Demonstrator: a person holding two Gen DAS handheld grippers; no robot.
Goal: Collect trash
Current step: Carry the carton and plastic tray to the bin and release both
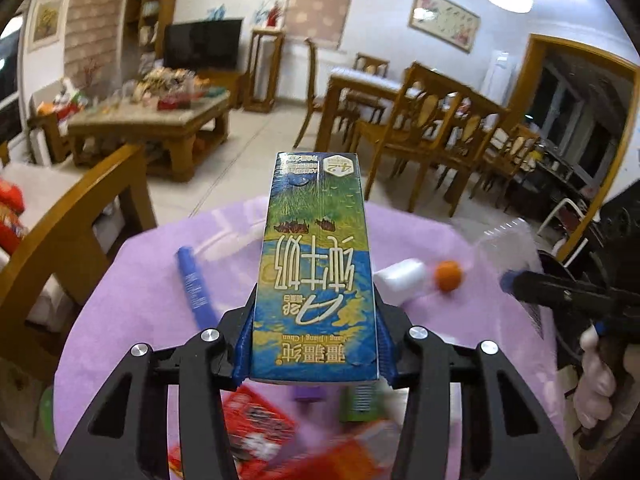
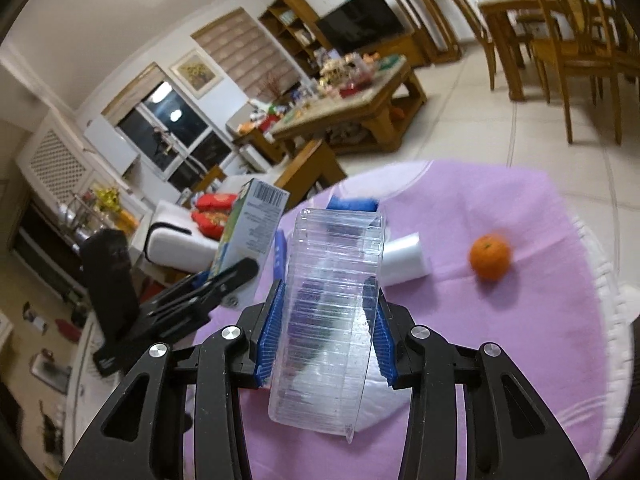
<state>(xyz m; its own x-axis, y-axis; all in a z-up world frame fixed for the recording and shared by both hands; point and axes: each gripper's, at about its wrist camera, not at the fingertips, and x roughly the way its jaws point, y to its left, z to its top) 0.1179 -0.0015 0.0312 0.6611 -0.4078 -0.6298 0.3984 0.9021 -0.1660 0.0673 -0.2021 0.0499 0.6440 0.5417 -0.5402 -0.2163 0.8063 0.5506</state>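
My left gripper (image 1: 316, 344) is shut on a blue and green milk carton (image 1: 316, 264) and holds it above the round table with the purple cloth (image 1: 132, 288). My right gripper (image 2: 324, 336) is shut on a clear ribbed plastic container (image 2: 328, 312) above the same cloth (image 2: 500, 320). The carton (image 2: 250, 228) and the left gripper (image 2: 224, 280) show at the left of the right wrist view. The right gripper (image 1: 560, 292) with the clear container (image 1: 508, 248) shows at the right of the left wrist view.
On the cloth lie an orange (image 2: 490, 257), a white roll (image 2: 404, 260), a blue tube (image 1: 196, 284) and red wrappers (image 1: 256, 432). Wooden chairs (image 1: 424, 136), a dining table and a cluttered coffee table (image 1: 160, 116) stand beyond.
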